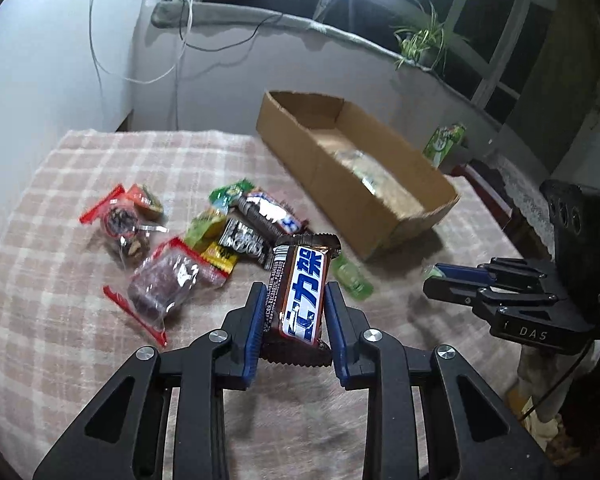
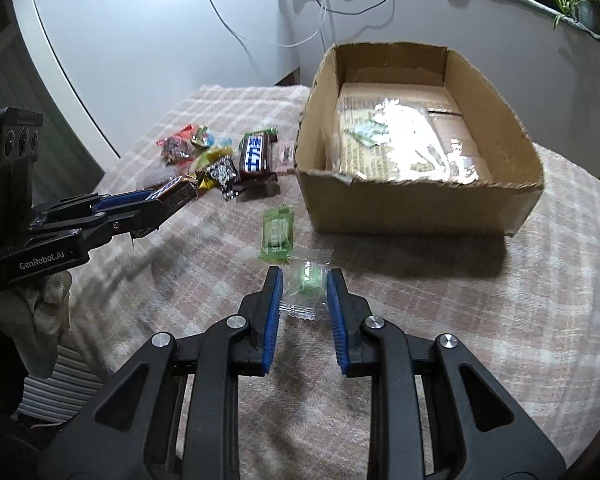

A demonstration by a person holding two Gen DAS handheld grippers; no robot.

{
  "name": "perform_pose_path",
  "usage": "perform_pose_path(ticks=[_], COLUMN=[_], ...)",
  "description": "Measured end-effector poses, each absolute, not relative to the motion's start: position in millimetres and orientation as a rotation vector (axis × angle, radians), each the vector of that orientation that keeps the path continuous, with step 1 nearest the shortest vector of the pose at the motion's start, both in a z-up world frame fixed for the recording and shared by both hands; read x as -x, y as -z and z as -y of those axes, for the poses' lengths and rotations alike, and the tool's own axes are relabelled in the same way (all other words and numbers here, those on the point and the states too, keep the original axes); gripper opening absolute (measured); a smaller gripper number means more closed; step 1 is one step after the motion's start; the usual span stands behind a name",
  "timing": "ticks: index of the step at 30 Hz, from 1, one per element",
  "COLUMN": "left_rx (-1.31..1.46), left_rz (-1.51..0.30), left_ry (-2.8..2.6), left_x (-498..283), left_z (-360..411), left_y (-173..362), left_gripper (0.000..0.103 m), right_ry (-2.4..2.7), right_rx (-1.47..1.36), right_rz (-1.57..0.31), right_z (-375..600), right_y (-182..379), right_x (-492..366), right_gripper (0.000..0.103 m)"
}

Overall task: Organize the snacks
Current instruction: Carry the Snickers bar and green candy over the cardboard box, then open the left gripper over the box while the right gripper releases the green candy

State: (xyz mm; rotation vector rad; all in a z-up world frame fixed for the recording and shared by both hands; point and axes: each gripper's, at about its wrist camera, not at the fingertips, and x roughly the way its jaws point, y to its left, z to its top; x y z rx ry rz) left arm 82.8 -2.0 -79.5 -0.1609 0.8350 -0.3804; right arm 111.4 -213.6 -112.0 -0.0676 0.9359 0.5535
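we hold the chocolate bar (image 1: pixel 298 294) in the left gripper (image 1: pixel 294 304), jaws closed on its glossy brown wrapper, lifted near the snack pile (image 1: pixel 188 236); that slick foil could slide out on the way to the cardboard box (image 2: pixel 416 208) at far right; the right gripper (image 2: pixel 303 294) pinches a clear green candy packet (image 2: pixel 306 286), jaws narrow, and its thin, crinkly film might slip or tear over the checked desk (image 2: pixel 460 340).

Left wrist view: looks forward and down over the table (image 1: pixel 60 208), cardboard box (image 1: pixel 404 208) at upper right. Right wrist view: nearer the cardboard box (image 2: pixel 420 208), upper right. Both share the snack pile (image 1: pixel 188 240) (image 2: pixel 216 160) and each other's gripper.
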Motion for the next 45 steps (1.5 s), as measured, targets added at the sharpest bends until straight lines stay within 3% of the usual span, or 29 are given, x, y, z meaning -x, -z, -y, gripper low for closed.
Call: perform_pose_path(ticks=[22,45], left_rx=[0.123,0.076], left_rz=[-0.744,-0.791], left_ry=[0.422,0.421], left_x=[-164,-237], left_z=[38,74], left_y=[48,65], left_gripper=[0.027,0.027], right_ry=[-0.450,-0.411], right_rx=[0.003,-0.015], right_rz=[-0.815,-0.862], right_z=[262,280], right_y=[63,87], right_x=[-157,-226], right_gripper=[0.024,0.024])
